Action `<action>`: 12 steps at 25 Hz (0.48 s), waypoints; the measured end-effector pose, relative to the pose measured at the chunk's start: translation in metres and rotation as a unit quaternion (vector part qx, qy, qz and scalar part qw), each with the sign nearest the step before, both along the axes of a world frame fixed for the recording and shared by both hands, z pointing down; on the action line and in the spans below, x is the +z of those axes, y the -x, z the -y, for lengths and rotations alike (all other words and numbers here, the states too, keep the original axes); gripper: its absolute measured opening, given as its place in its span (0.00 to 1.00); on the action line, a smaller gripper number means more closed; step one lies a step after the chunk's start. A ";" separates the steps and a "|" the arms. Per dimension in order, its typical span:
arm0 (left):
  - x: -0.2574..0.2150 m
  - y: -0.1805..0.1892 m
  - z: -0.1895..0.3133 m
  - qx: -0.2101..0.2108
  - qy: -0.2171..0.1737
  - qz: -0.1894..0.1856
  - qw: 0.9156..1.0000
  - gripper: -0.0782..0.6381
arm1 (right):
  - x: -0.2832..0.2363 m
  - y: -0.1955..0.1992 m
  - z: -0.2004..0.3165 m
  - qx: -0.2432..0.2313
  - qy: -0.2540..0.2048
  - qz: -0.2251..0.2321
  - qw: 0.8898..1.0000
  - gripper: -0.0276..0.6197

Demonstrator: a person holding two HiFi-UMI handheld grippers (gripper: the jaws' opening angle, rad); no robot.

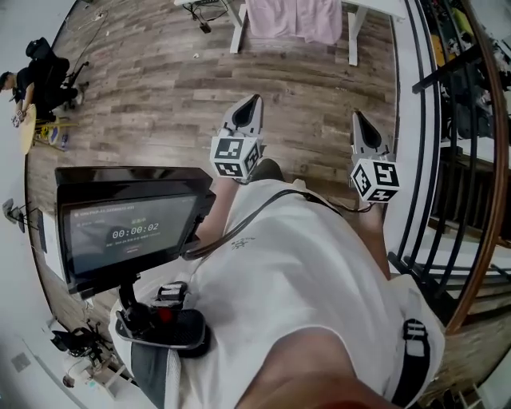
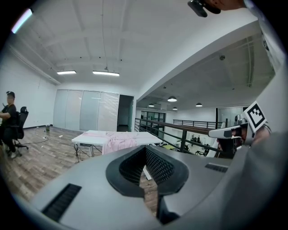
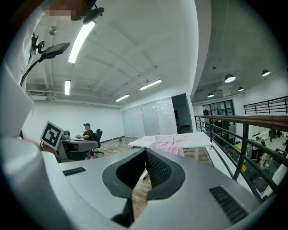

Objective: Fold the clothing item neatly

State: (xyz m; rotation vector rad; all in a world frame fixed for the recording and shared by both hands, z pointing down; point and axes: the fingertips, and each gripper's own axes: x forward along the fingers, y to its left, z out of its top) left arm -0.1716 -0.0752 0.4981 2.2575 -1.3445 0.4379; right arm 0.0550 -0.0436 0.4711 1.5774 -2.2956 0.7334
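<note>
The pink garment [image 1: 292, 17] hangs crumpled over the edge of a white table [image 1: 375, 6] across the room, far from both grippers. It also shows in the left gripper view as a pink garment [image 2: 120, 142] and in the right gripper view as a pink garment [image 3: 169, 144]. I hold my left gripper [image 1: 253, 101] and right gripper [image 1: 357, 117] side by side in front of my chest, pointing toward the table. Both are shut with nothing in them, seen along the left gripper [image 2: 145, 149] and along the right gripper [image 3: 145, 152].
A dark screen [image 1: 128, 228] on a stand sits close at my left. A black railing [image 1: 435, 120] runs along my right over a drop. Wooden floor [image 1: 160, 88] lies between me and the table. A seated person [image 1: 36, 76] works at a desk far left.
</note>
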 end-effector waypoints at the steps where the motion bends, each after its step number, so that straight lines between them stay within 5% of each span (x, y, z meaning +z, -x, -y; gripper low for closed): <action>1: -0.001 0.000 0.000 0.000 0.000 0.000 1.000 0.11 | -0.001 0.001 0.000 -0.002 -0.001 0.000 1.000 0.05; 12: -0.003 0.002 0.006 0.007 -0.009 0.004 1.000 0.11 | -0.005 0.007 0.004 -0.003 -0.012 0.000 1.000 0.05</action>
